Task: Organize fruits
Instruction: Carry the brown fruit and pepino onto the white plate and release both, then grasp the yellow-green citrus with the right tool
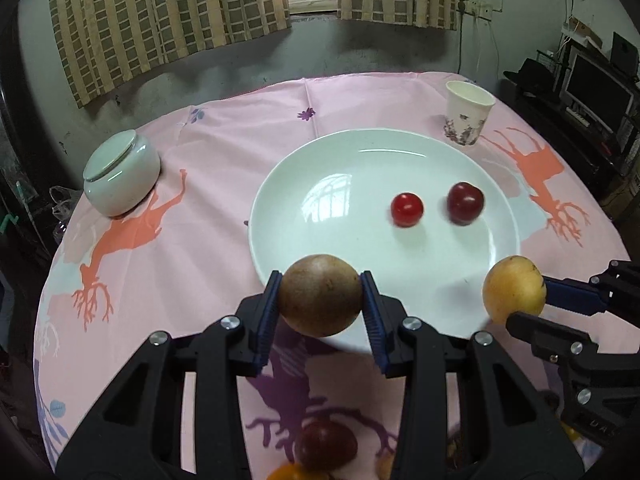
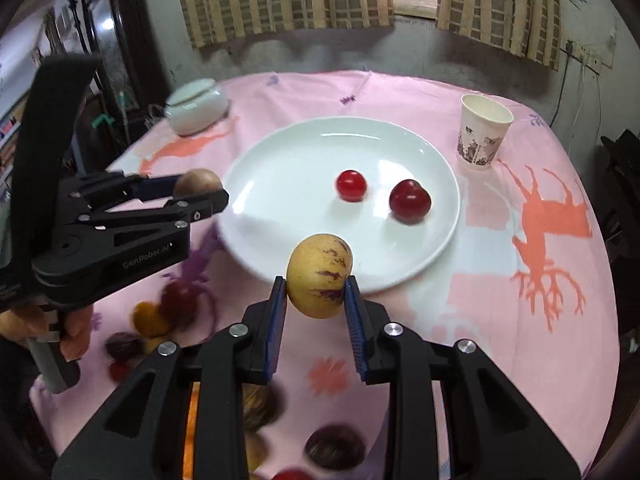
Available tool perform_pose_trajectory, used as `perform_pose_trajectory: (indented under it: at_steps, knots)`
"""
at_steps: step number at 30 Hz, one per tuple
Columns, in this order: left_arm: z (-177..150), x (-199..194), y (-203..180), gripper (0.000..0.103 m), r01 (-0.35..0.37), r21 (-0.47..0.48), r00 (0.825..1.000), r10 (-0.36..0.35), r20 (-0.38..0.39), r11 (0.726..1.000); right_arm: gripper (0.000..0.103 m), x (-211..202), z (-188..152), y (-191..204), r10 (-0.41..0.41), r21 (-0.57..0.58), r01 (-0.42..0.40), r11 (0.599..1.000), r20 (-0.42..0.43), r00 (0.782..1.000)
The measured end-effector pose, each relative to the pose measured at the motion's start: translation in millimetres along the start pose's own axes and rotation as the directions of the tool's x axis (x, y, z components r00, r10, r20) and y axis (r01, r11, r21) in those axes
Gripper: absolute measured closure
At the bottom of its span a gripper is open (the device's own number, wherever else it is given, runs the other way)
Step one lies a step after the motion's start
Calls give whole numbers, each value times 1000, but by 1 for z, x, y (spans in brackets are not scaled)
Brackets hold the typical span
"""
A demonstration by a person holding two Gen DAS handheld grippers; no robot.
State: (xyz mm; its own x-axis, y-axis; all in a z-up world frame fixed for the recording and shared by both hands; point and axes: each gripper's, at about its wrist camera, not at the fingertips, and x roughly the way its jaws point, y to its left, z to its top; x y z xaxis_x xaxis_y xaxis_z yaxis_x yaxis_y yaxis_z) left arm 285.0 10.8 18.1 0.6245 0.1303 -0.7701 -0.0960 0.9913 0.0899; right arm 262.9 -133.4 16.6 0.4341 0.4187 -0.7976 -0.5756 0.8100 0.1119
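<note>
Lidded jar [image 1: 120, 174] far left on table [image 1: 224, 136]. Left tool [image 1: 320, 300] clamps brown fruit [image 1: 320, 294] at near rim of plate [image 1: 360, 160]; two red fruits [image 1: 407, 209] on plate; right tool [image 2: 316, 286] grips yellow fruit [image 2: 319, 280]; paper cup [image 1: 466, 118] far right.

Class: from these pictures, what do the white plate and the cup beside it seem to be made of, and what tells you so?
White plate: probably glazed ceramic; its glossy surface mirrors the window. Cup: likely paper, matt, with a thin rolled rim and printed pattern.
</note>
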Motion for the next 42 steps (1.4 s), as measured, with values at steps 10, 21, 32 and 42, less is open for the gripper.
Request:
perform_pose_trajectory:
  at_steps: [10, 21, 32, 42]
  knots:
    - [25, 3, 9, 3, -59, -99, 992, 70, 109, 993, 70, 37, 39, -30, -91, 68, 87, 994, 69, 993]
    - [-48, -62, 33, 2, -16, -99, 999, 20, 44, 995, 35, -45, -37, -33, -43, 148, 31, 989, 78, 996]
    - [-167, -113, 49, 2, -2, -148, 1000, 5, 21, 989, 34, -88, -131, -2, 30, 227, -56, 972, 115, 993]
    - [-207, -126, 42, 2, -25, -114, 999, 28, 27, 993, 33, -88, -189, 23, 48, 216, -59, 975, 56, 997]
